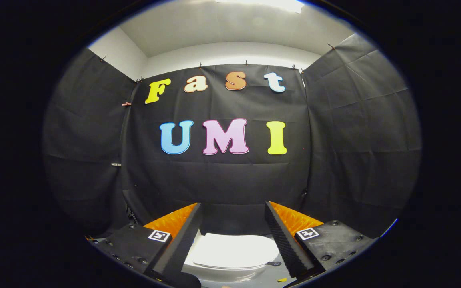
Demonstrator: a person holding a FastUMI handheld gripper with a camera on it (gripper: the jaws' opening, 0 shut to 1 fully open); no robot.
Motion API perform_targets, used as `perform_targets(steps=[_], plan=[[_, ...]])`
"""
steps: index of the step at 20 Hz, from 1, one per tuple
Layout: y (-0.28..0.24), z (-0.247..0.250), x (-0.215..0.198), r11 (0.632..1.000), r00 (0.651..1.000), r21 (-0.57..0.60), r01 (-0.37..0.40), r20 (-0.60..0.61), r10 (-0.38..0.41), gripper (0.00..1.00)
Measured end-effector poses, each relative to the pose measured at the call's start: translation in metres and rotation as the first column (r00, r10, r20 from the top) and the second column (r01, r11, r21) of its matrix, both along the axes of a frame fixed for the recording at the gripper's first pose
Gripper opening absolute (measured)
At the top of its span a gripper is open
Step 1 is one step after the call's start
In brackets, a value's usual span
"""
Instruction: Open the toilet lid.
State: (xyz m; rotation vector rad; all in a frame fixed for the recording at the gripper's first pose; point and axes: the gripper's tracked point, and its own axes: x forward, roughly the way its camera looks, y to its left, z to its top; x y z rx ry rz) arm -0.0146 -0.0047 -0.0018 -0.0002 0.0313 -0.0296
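Note:
A white toilet with its lid lying flat and closed sits low down, seen in the gap between my two fingers and well below them. My gripper is open, its fingers spread wide with nothing between them, held high above the toilet and aimed at the booth's back wall. The toilet's bowl rim shows just under the lid's front edge.
Black cloth walls enclose the booth at the back and on both sides. A grey floor shows beside the toilet, with a small dark mark on it.

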Motion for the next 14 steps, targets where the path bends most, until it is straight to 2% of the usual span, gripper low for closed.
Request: perform_targets(steps=[14], plan=[[-0.026,-0.002,0.008,0.999,0.999,0.028,0.036,-0.003,-0.036,0.98]])
